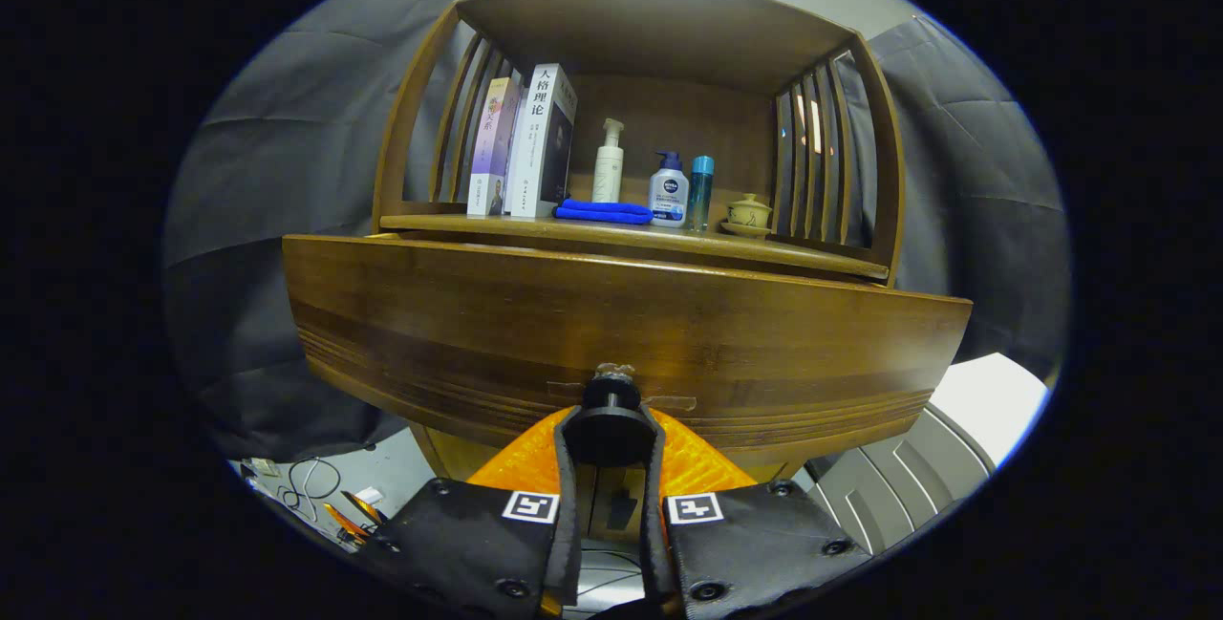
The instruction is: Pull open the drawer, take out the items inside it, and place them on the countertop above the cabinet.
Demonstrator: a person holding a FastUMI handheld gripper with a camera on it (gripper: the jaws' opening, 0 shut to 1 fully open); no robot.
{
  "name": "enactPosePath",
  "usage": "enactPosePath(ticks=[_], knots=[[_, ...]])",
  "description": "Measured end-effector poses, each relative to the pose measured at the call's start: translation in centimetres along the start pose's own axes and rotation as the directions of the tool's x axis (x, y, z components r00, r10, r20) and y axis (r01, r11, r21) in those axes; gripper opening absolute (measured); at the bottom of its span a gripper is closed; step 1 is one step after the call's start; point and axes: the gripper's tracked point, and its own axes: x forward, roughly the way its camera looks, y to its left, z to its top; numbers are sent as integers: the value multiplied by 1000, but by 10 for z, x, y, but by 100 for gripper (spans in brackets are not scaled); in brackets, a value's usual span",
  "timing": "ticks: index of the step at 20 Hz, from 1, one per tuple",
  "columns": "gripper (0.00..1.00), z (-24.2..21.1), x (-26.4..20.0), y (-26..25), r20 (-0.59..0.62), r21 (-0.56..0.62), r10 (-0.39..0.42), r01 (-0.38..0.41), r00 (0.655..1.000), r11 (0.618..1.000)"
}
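I have the gripper (pixel 611 434) closed down on the round dark knob (pixel 611 429) at the lower centre of the frame, both fingers pressing its sides, right against the wooden drawer front (pixel 611 333) that spans the middle. On the countertop (pixel 812 257) above, in the upper centre, I see two upright books (pixel 530 142), a folded blue cloth (pixel 604 211), a pump bottle (pixel 609 163), a white-and-blue bottle (pixel 669 190), a slim teal bottle (pixel 701 192) and a small lidded cup (pixel 749 215).

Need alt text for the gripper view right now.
The gripper grips the round dark knob of the brown wooden drawer, jaws closed on it. On the countertop above stand books, bottles, a folded blue cloth and a lidded cup.
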Motion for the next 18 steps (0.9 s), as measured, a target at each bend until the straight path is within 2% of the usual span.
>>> enactPosePath(ticks=[12,18], knots=[[27,-8,-10,-3,-43,13,51,-51,998,999],[27,-12,-12,-3,-41,-24,82,-83,996,996]])
